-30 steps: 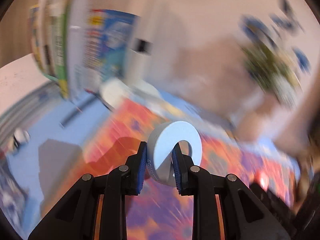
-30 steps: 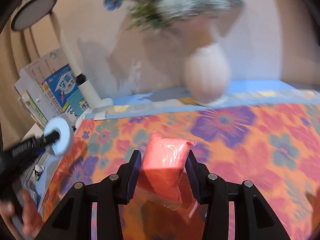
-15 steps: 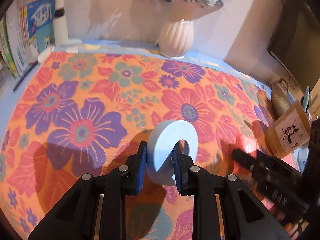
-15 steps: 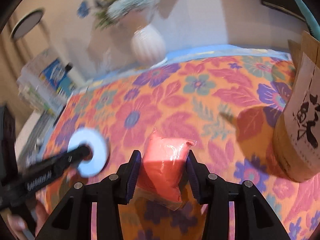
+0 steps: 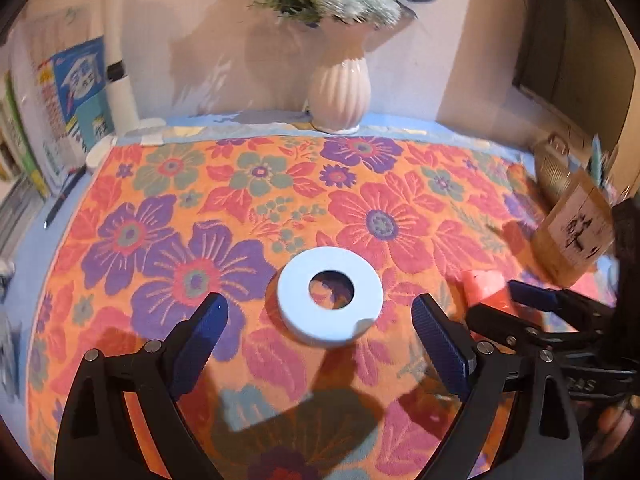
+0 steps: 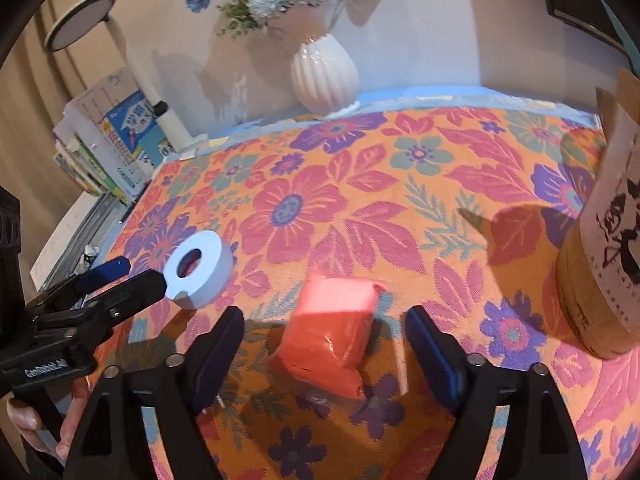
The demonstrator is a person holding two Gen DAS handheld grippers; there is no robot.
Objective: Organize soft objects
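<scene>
A pale blue foam ring lies flat on the flowered cloth, just ahead of my left gripper, whose jaws are opening wide with nothing pressed between them. In the right wrist view the ring rests at the left beside the left gripper's fingers. A red soft packet lies on the cloth between the spread jaws of my right gripper, which are opening and do not touch it. From the left wrist view the packet shows at the right.
A white ribbed vase with flowers stands at the back by the wall. A brown paper bag stands at the right edge. Books and a white lamp post stand at the back left. A hand holds the left gripper.
Both grippers swung over the flowered cloth, then let go: the blue ring and the red packet now lie on the cloth. Both pairs of jaws stand wide apart.
</scene>
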